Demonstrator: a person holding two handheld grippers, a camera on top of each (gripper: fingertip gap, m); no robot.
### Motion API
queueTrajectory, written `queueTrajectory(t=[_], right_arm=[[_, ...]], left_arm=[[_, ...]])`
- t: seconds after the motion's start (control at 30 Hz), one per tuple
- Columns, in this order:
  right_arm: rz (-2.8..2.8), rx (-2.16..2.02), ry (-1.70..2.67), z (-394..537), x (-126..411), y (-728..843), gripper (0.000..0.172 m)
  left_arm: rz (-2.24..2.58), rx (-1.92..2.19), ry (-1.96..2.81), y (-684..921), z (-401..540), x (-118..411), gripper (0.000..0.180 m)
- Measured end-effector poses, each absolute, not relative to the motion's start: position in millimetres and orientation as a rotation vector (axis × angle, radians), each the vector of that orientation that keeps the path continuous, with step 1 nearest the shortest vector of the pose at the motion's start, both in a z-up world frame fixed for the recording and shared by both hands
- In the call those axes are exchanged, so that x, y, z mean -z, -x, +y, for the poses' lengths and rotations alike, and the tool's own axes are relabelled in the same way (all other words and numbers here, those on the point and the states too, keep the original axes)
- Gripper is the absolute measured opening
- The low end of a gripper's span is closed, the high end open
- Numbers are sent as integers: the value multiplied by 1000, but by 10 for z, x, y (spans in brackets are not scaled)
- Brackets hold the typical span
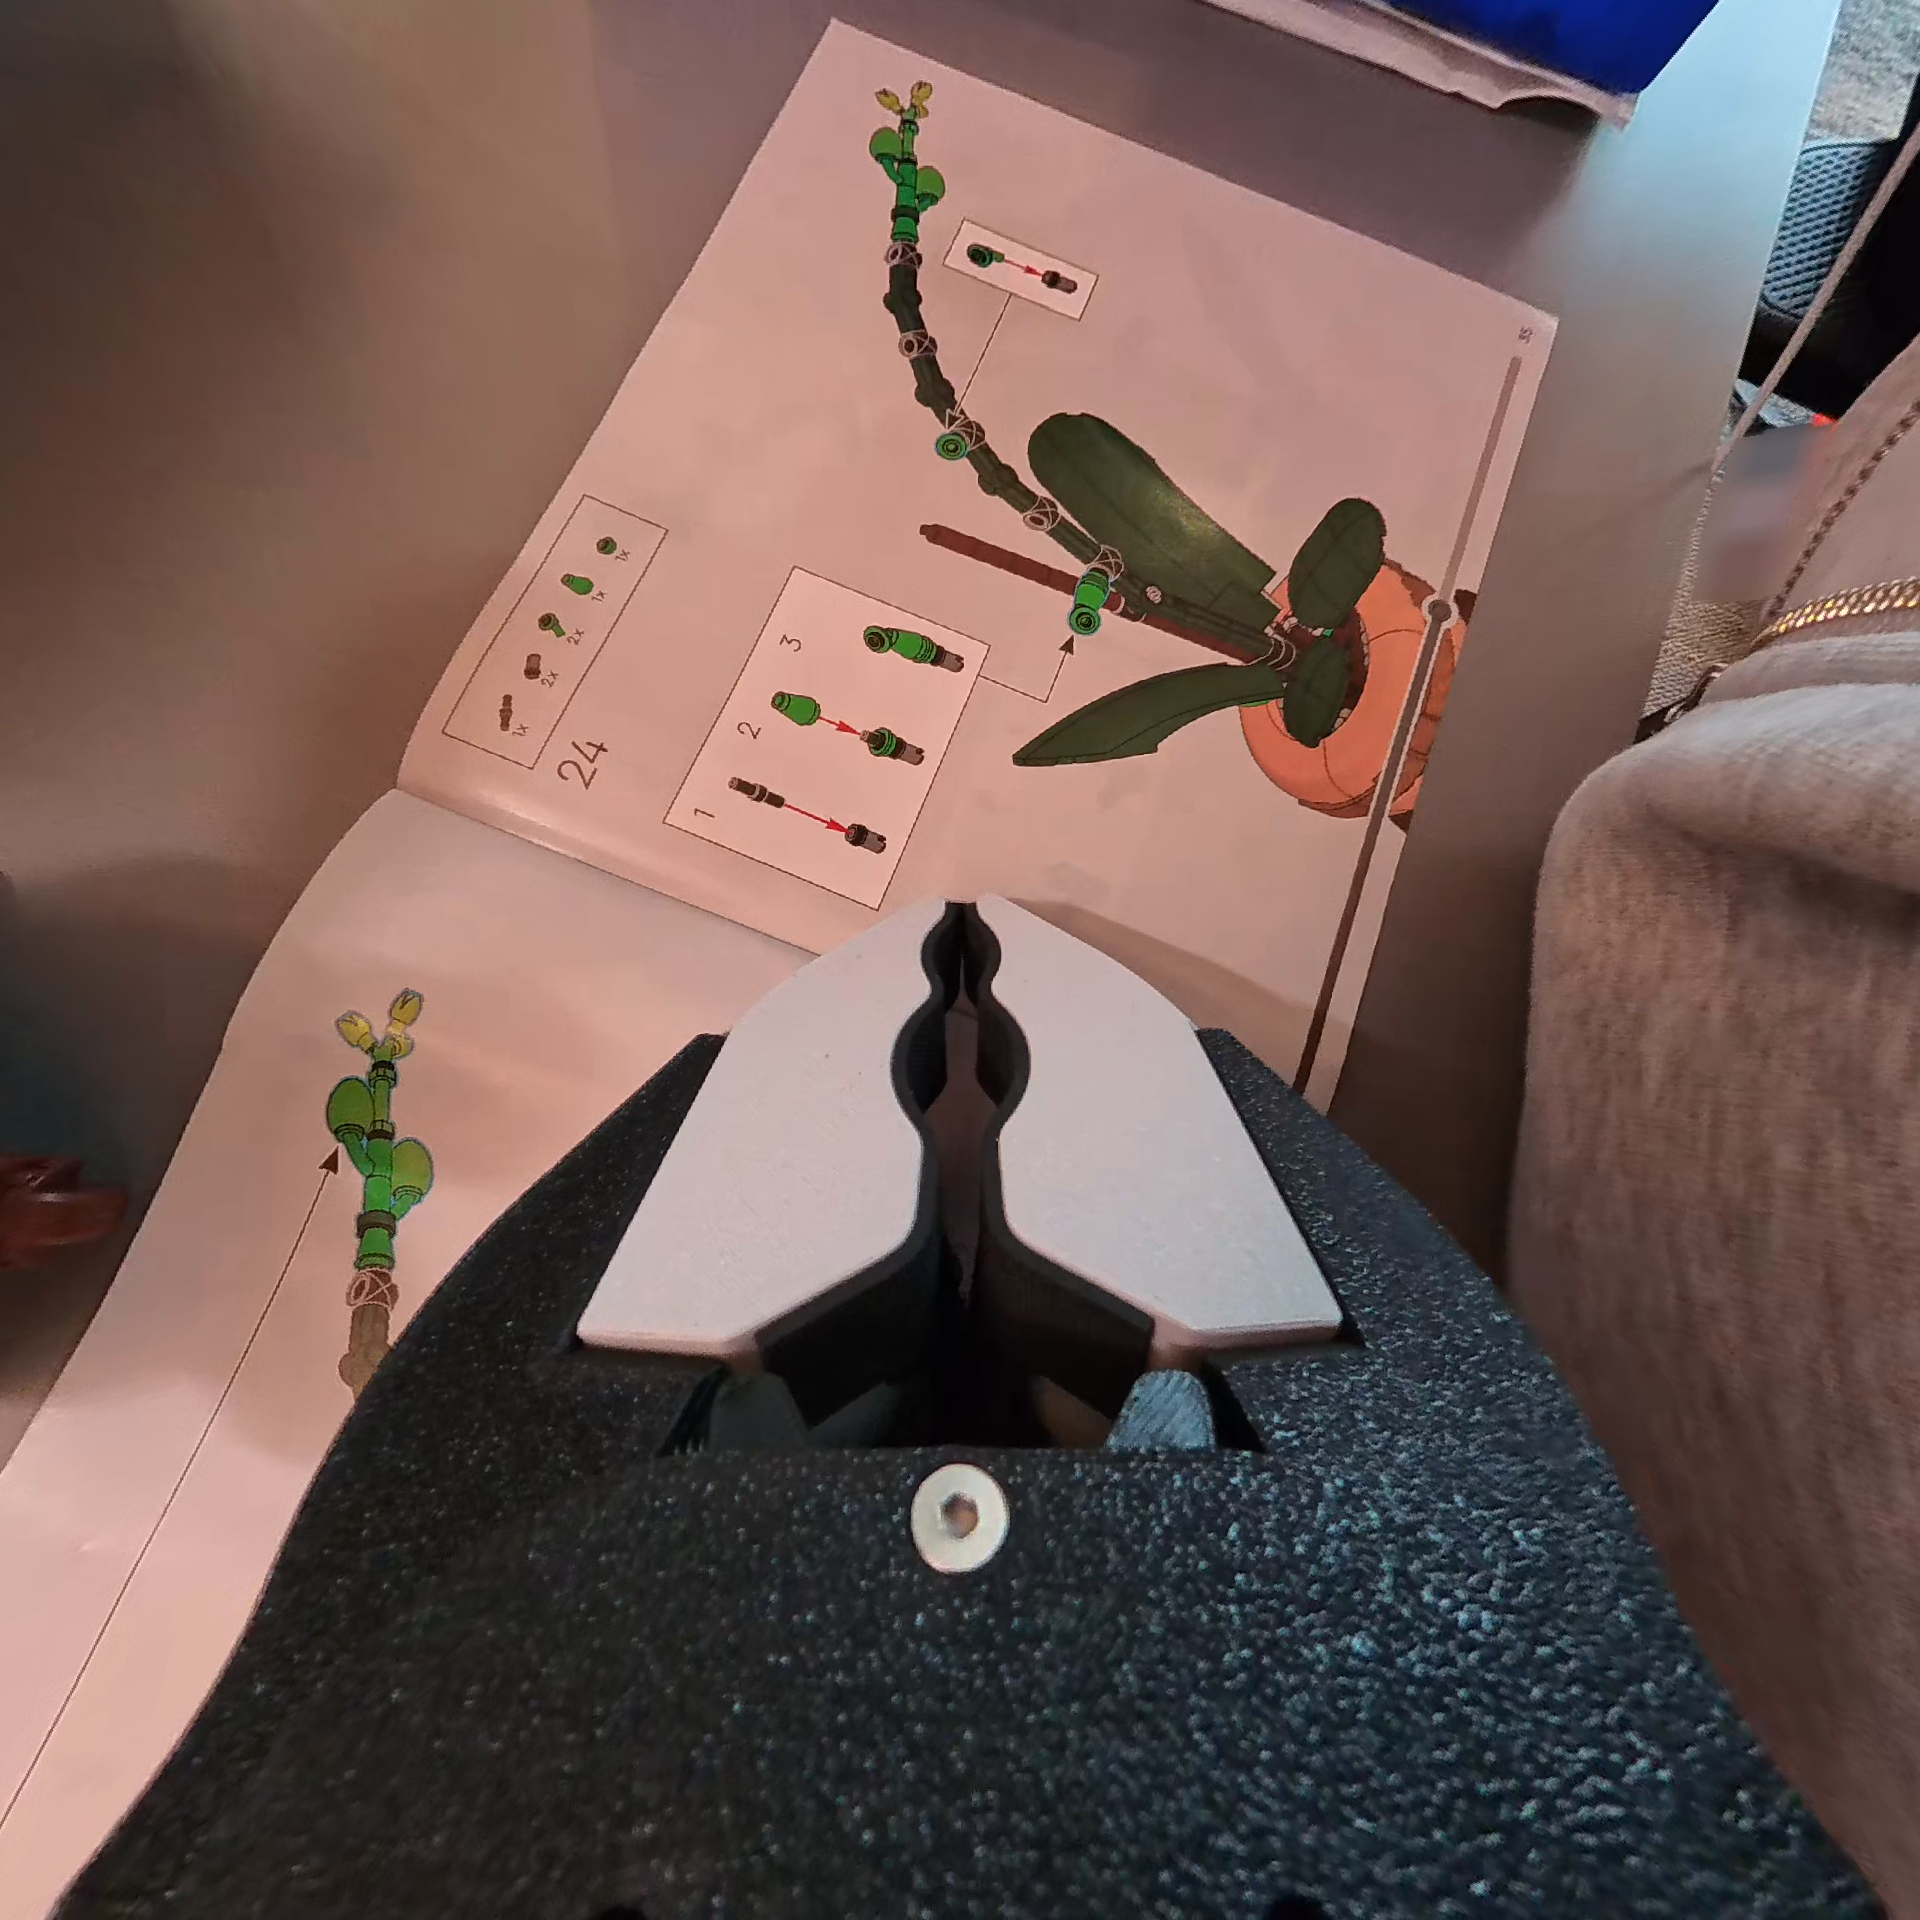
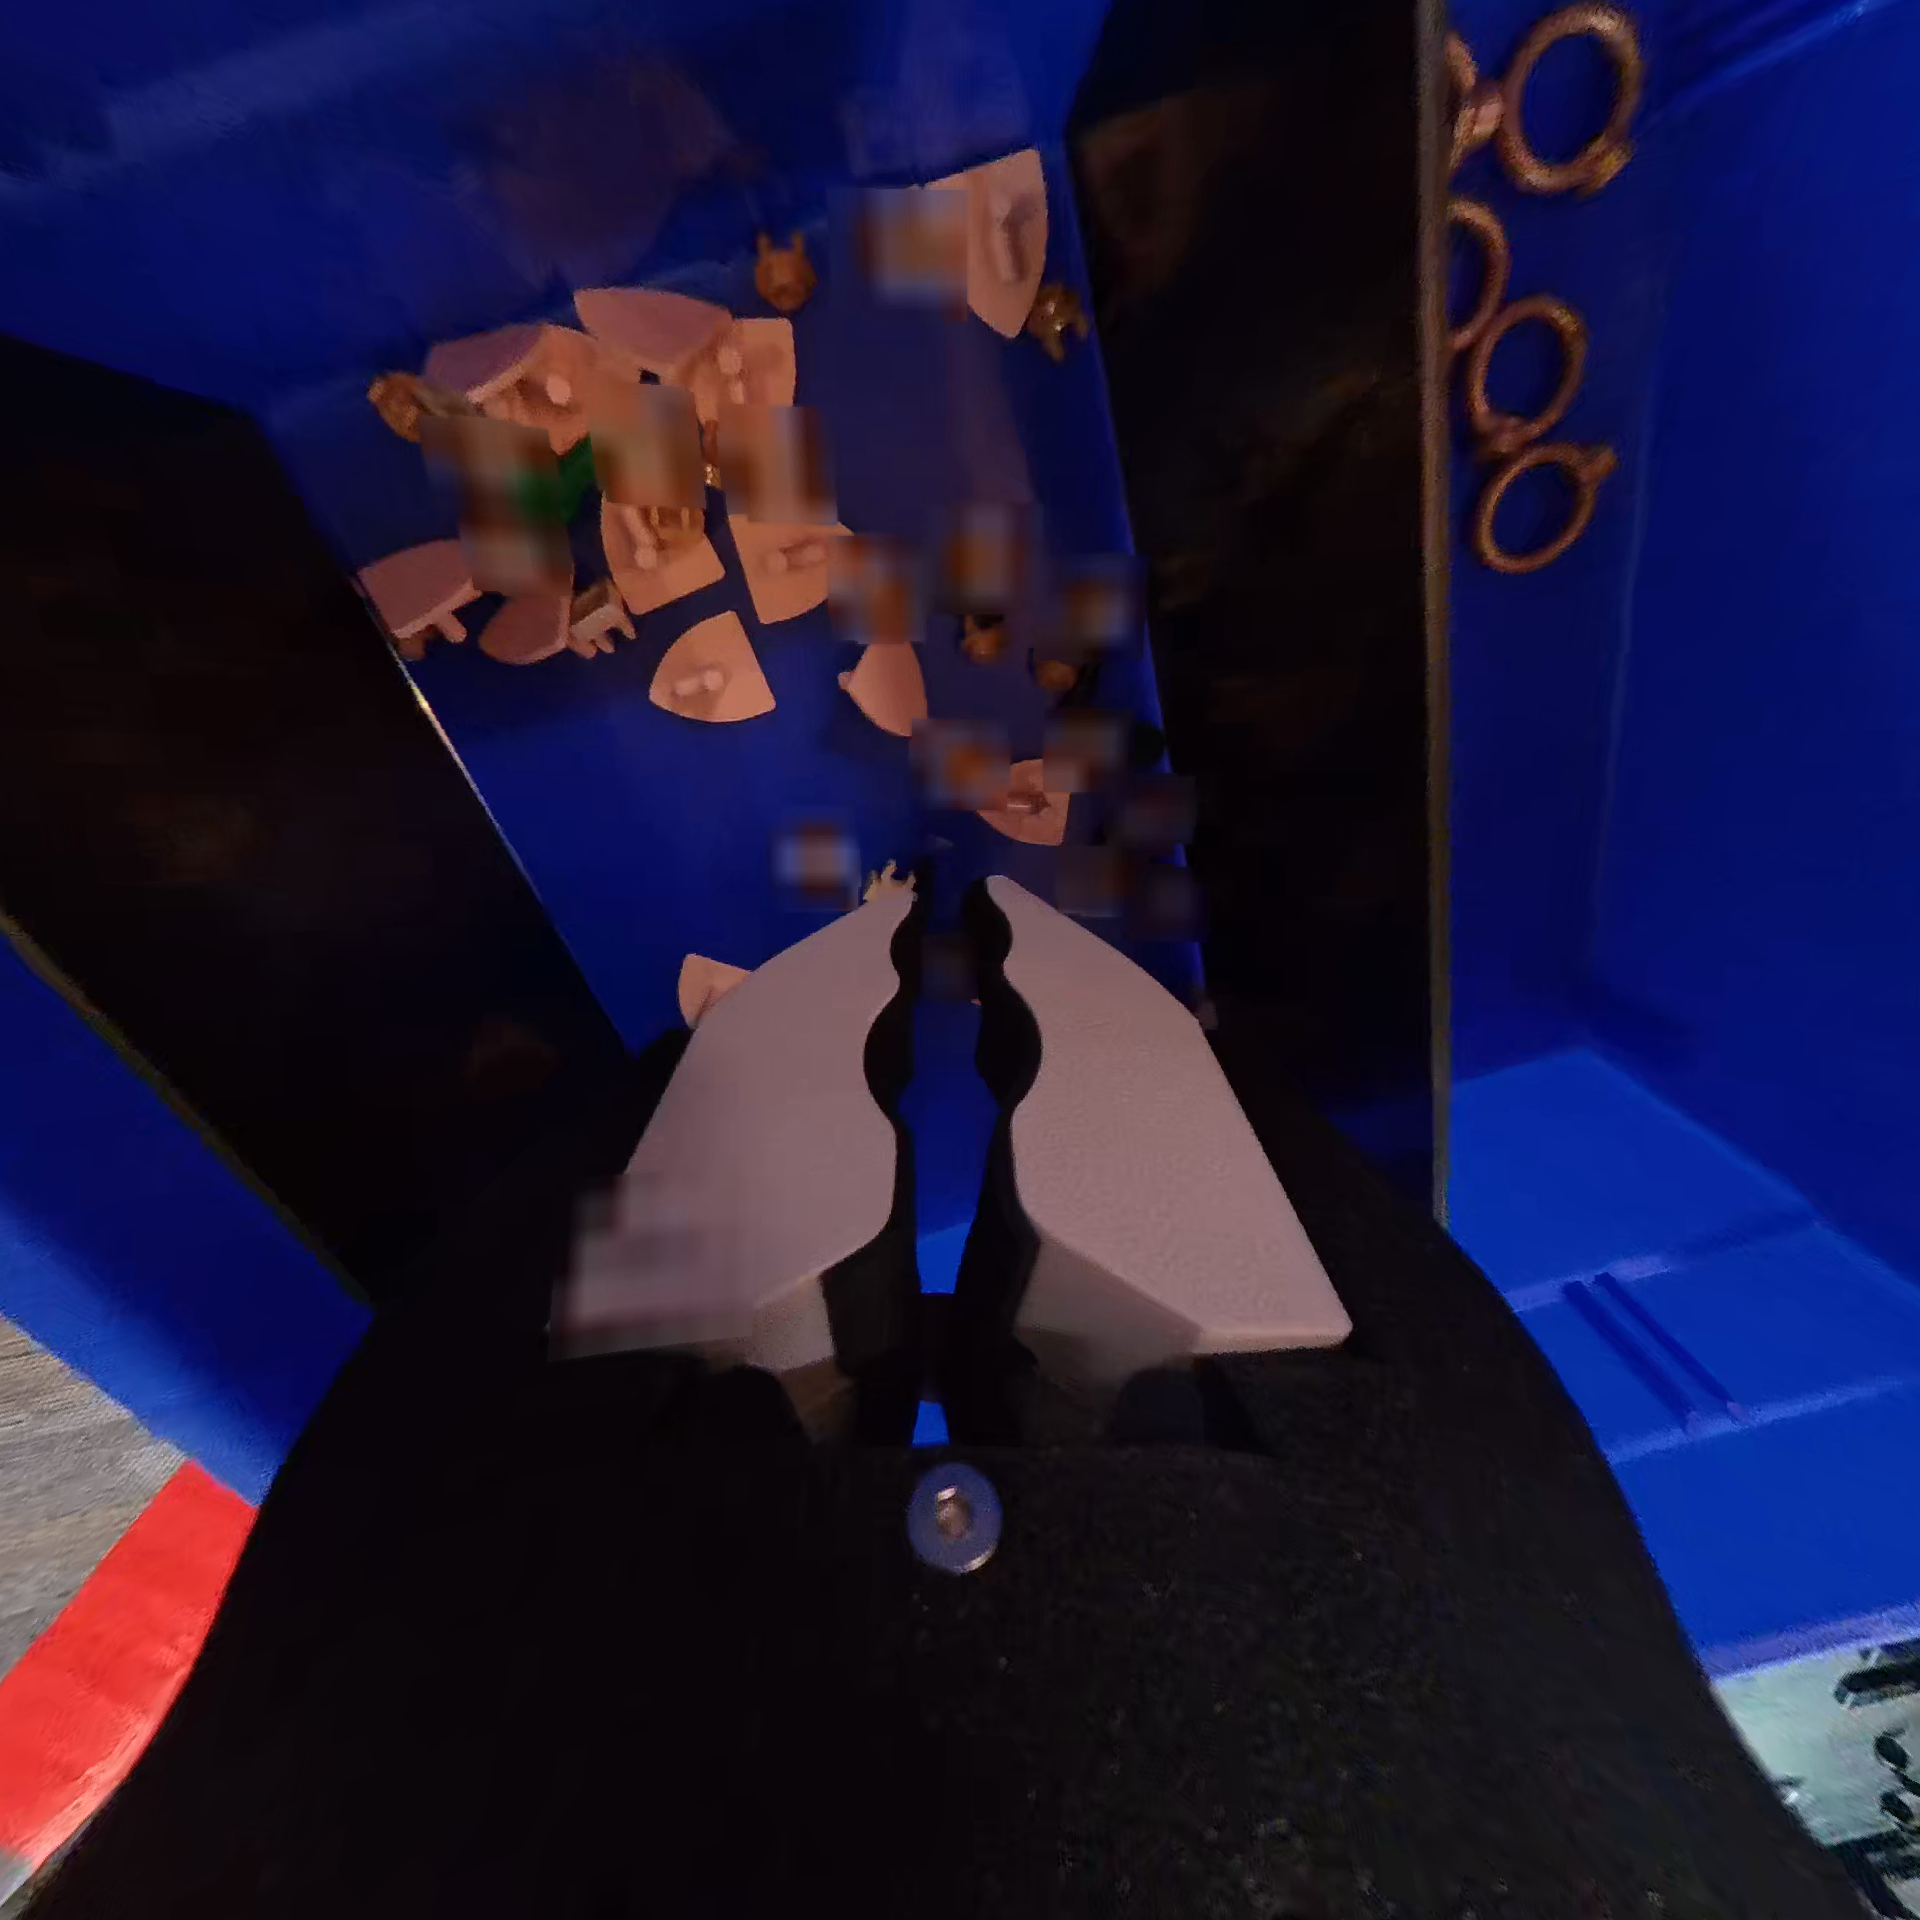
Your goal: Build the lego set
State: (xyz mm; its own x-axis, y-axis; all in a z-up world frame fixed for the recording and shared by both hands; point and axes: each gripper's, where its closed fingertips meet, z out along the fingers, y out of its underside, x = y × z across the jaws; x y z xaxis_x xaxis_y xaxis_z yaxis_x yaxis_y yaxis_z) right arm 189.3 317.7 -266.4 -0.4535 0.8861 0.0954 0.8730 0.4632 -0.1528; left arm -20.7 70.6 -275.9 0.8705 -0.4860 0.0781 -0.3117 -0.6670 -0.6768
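Left gripper (image 1: pixel 964 914) clenched, nothing between its pads, over an open white paper instruction booklet (image 1: pixel 1039 436) (printed plant diagrams, numbered steps) on the grey table (image 1: pixel 260 312). Right gripper (image 2: pixel 948 902) slightly parted, grasping nothing, inside a blue plastic bin (image 2: pixel 665 831). Beyond: peach wedge-shaped plastic pieces (image 2: pixel 713 681); black divider (image 2: pixel 1299 520); copper rings (image 2: pixel 1527 374).

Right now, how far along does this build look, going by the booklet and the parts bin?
Little looks done: no built model shows in either view. The booklet lies open on the table, the left tool shut above it. The right tool hangs slightly open and empty over loose pink pieces in the blue bin. Those and the rings remain.
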Motion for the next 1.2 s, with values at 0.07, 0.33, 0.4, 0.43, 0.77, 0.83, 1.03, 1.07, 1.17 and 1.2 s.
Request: queueTrajectory(t=[0.07, 0.33, 0.4, 0.43, 0.77, 0.83, 1.03, 1.07, 1.17, 1.2], right_arm=[[-2553, -124, 1548, 3178, 2667, -1895, 7], [-2549, -152, 1639, 3165, 2676, -1922, 9], [-2554, -152, 1642, 3169, 2672, -1929, 9], [-2550, -154, 1647, 3181, 2664, -1930, 8], [-2574, -112, 1657, 3125, 2751, -1963, 12], [-2565, -119, 1660, 3146, 2753, -1967, 8], [-2573, -114, 1662, 3127, 2764, -1972, 5], [-2571, -111, 1657, 3123, 2760, -1969, 5], [-2490, -153, 1636, 3108, 2611, -1858, 3], [-2437, -169, 1624, 3087, 2499, -1804, 3]], left_arm=[[569, 340, 2344, 208, 705, 2758, 0], [571, 349, 2332, 205, 705, 2759, 0], [570, 351, 2331, 206, 704, 2759, 0], [572, 349, 2330, 206, 704, 2758, 0], [577, 348, 2324, 200, 706, 2757, 0], [574, 353, 2323, 199, 707, 2756, 0], [571, 352, 2318, 200, 709, 2758, 0], [570, 353, 2317, 200, 709, 2759, 0], [583, 343, 2310, 199, 708, 2760, 0], [591, 342, 2307, 197, 703, 2760, 0]])
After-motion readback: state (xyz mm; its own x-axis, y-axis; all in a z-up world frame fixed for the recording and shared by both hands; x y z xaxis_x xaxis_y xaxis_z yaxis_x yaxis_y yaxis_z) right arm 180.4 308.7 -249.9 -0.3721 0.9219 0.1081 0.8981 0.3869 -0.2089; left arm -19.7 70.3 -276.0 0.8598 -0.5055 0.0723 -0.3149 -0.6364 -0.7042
